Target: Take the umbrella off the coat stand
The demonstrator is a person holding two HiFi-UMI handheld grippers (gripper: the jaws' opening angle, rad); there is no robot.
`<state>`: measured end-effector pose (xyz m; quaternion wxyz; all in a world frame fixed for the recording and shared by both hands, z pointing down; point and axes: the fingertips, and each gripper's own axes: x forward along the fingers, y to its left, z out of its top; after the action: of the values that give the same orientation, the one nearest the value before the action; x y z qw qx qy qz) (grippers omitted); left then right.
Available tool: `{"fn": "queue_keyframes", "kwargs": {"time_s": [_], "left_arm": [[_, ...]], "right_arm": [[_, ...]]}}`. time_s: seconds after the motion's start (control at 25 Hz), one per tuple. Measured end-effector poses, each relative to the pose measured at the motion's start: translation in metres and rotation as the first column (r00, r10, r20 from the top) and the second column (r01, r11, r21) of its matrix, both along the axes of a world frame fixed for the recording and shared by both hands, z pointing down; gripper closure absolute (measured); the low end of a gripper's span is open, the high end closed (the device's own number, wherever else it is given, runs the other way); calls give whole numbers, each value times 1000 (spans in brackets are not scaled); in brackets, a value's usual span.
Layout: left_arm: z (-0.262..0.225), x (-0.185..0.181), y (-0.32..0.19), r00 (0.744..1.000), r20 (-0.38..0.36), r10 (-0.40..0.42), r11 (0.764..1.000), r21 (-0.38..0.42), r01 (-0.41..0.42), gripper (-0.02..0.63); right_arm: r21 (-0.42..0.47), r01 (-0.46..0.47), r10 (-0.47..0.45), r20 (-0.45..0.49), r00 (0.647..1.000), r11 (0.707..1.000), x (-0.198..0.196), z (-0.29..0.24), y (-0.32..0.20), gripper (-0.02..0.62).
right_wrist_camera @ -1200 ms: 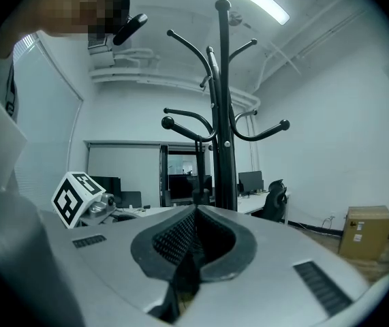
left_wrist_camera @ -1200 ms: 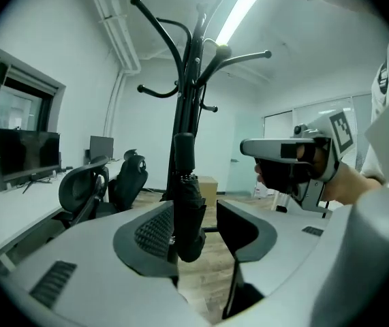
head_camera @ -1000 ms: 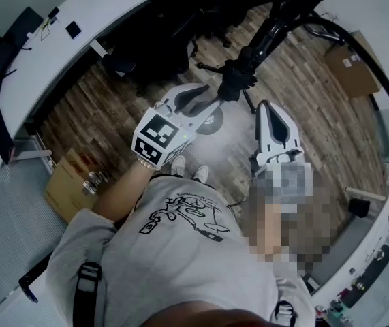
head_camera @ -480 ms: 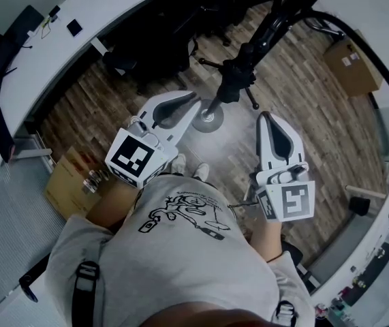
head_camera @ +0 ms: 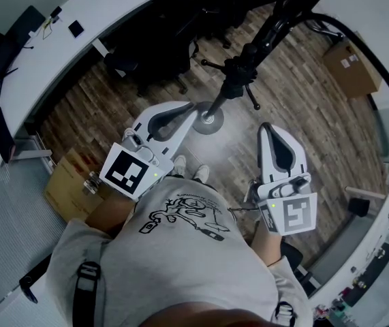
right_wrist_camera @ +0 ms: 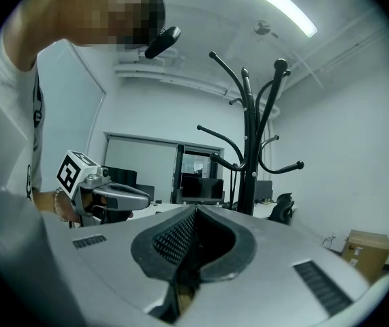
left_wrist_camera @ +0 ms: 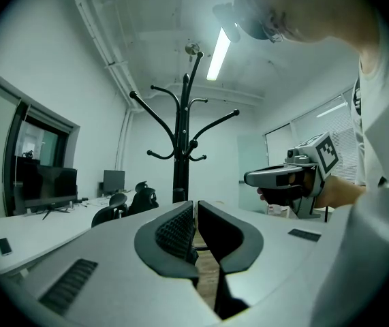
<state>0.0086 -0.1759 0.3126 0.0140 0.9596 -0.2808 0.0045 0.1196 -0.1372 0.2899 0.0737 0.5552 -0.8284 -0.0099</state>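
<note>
Both grippers have drawn back from the coat stand (head_camera: 238,70) toward the person's chest since the earlier frame, and the left gripper (head_camera: 193,106) has just been closing its jaws, with nothing between them. Left jaws now sit together, empty, in the left gripper view (left_wrist_camera: 195,204). The right gripper (head_camera: 269,125) has its pads (right_wrist_camera: 180,240) meeting as well, empty. Stand: one, black, a slim pole on a round base (head_camera: 208,122), with two tiers of curved arms ending in small knobs. It stands upright on the wood floor (head_camera: 112,107) just ahead of the person's shoes (head_camera: 179,163) and fills the centre of both gripper views (left_wrist_camera: 179,155) (right_wrist_camera: 250,169). I cannot make out an umbrella on it in any view. Count: two grippers, each with one marker cube, and the left gripper's cube (head_camera: 127,172) faces the head camera. Two cardboard boxes: one at the person's left (head_camera: 68,186), one well beyond the stand to the right (head_camera: 351,67). Two black office chairs (left_wrist_camera: 143,196) sit beside a long white desk (head_camera: 78,39) behind the stand. Open floor lies between the shoes and the base. The right gripper shows just right of the stand in the left gripper view (left_wrist_camera: 289,177).
</note>
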Motion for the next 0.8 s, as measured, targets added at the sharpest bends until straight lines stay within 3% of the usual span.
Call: {"fn": "queue_keyframes", "kwargs": {"time_s": [0.8], "left_arm": [[14,0,11,999,51,15,999,-51,-12,565]], "right_arm": [[-21,-10,10,-13,1000,1000,-4,3,10,586]]}}
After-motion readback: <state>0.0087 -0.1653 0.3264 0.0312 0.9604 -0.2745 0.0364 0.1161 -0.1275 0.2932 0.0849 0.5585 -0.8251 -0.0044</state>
